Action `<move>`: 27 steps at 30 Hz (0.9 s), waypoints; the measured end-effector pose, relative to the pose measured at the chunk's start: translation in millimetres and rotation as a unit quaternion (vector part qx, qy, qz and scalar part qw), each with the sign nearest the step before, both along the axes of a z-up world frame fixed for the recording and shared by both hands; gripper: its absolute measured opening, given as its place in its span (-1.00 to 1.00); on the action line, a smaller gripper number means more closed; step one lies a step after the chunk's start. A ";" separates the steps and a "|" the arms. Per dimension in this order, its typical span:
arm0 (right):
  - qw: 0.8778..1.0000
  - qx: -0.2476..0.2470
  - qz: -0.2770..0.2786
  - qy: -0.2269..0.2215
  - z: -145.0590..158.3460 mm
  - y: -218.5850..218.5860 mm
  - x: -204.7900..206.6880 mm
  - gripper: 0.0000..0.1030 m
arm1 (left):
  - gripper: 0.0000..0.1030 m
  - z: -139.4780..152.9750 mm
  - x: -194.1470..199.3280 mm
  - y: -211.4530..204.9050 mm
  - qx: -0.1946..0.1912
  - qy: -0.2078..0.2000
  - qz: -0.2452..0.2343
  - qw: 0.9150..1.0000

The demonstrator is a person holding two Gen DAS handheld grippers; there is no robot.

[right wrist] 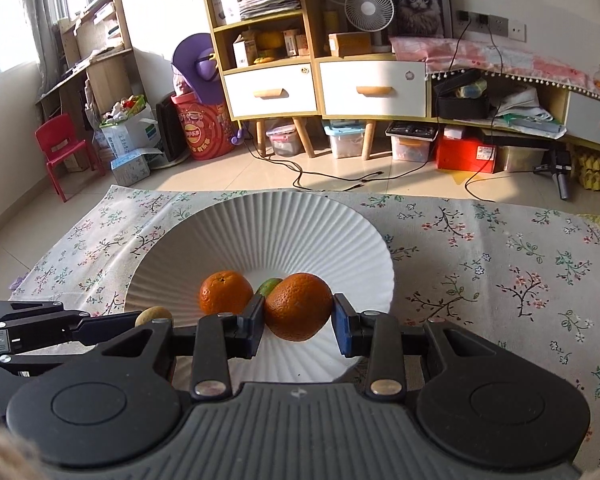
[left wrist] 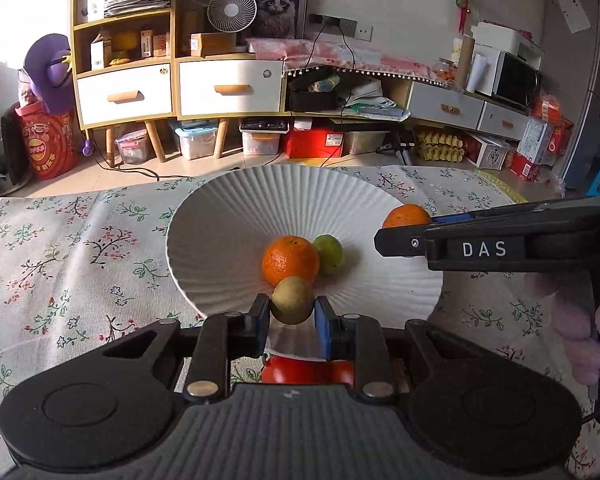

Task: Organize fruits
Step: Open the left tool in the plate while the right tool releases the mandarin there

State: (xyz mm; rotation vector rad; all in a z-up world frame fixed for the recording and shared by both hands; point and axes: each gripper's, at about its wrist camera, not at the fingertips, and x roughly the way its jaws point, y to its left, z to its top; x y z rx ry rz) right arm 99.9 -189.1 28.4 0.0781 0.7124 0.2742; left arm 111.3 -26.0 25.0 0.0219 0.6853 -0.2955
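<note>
While gripped: kiwi (left wrist: 291, 305), orange (right wrist: 298, 306).

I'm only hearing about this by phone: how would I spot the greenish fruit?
Find the big white ribbed plate on the flowered cloth. Two fruits lie at its centre: an orange and, touching it, the green fruit. It alone is green, and no gripper holds it.

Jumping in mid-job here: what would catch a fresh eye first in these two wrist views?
The big white ribbed plate on the floral tablecloth dominates, with an orange and a green fruit lying at its centre. Each gripper carries fruit over the plate's near edge: the left gripper is clamped on a small brownish-green fruit, the right gripper on a second orange.
</note>
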 end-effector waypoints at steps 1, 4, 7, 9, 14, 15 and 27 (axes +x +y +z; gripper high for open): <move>1.000 -0.001 0.002 0.002 -1.9 0.2 1.7 -0.37 | -0.67 -1.2 1.9 -2.5 0.000 0.001 -0.004 1.000; 1.000 -0.001 0.012 0.007 -5.8 1.1 7.3 -0.37 | -0.67 -4.0 7.7 -9.7 0.002 0.003 -0.016 1.000; 1.000 -0.002 0.019 0.010 -8.2 2.7 10.2 -0.37 | -0.67 -6.6 13.5 -15.2 0.001 0.006 -0.025 1.000; 1.000 -0.001 0.022 0.010 -9.6 3.4 11.5 -0.37 | -0.67 -8.8 16.7 -17.9 0.003 0.009 -0.029 1.000; 0.999 0.007 0.029 0.011 -11.5 1.7 15.2 -0.37 | -0.67 -12.7 23.1 -19.1 0.001 0.010 -0.031 0.999; 0.999 0.009 0.030 0.011 -11.8 1.4 15.5 -0.37 | -0.67 -13.1 24.3 -18.5 0.000 0.011 -0.031 0.999; 0.999 0.017 0.036 0.013 -9.5 0.0 18.4 -0.33 | -0.60 -10.3 22.8 -16.3 -0.016 0.010 -0.036 0.999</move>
